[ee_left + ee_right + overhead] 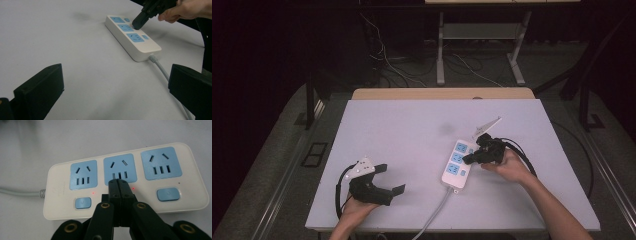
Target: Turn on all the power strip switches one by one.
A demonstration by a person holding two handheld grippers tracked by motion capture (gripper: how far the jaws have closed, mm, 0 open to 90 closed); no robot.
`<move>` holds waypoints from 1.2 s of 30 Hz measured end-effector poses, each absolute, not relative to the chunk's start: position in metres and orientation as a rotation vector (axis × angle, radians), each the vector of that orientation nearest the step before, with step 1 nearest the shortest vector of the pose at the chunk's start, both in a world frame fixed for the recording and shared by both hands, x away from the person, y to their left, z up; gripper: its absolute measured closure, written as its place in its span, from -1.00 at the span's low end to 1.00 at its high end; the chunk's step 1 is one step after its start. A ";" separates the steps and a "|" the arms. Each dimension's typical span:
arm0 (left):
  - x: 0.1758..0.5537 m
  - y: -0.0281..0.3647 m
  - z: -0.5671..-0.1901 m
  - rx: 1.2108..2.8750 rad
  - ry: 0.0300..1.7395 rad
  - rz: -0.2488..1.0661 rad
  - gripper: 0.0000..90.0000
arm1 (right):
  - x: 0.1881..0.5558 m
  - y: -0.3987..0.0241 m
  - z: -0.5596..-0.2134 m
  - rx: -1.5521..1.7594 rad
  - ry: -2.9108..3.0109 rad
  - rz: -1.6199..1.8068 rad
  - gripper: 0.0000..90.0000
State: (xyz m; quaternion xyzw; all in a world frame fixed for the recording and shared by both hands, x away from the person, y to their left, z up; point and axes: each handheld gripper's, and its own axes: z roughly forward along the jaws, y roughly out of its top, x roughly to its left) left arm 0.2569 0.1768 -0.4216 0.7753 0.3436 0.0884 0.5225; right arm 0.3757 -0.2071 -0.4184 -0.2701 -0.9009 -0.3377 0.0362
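Right claw over power strip — left claw apart, jaws spread.

Your left hand rests near the table's near-left corner, holding the left gripper low with its jaws spread wide apart and nothing between them, pointing toward the right. Your right forearm reaches in from the lower right, and your right hand holds the right gripper tipped down and to the left. Its jaws are pressed together, tips meeting with no gap in the right gripper view.
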 end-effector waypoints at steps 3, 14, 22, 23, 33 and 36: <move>0.257 0.178 -0.421 1.853 0.823 0.214 -1.00 | 0.374 -0.207 -0.418 -0.820 -2.790 -1.039 1.00; 0.259 0.179 -0.422 1.848 0.833 0.207 -1.00 | 0.376 -0.206 -0.417 -0.815 -2.762 -1.042 1.00; 0.258 0.180 -0.422 1.846 0.833 0.208 -1.00 | 0.378 -0.213 -0.411 -0.846 -2.751 -1.071 1.00; 0.258 0.180 -0.422 1.846 0.834 0.207 -1.00 | 0.378 -0.214 -0.409 -0.852 -2.747 -1.079 1.00; 0.258 0.179 -0.422 1.845 0.832 0.206 -1.00 | 0.383 -0.220 -0.386 -0.852 -2.771 -1.107 1.00; 0.258 0.180 -0.422 1.846 0.831 0.205 -1.00 | 0.387 -0.221 -0.381 -0.854 -2.778 -1.111 1.00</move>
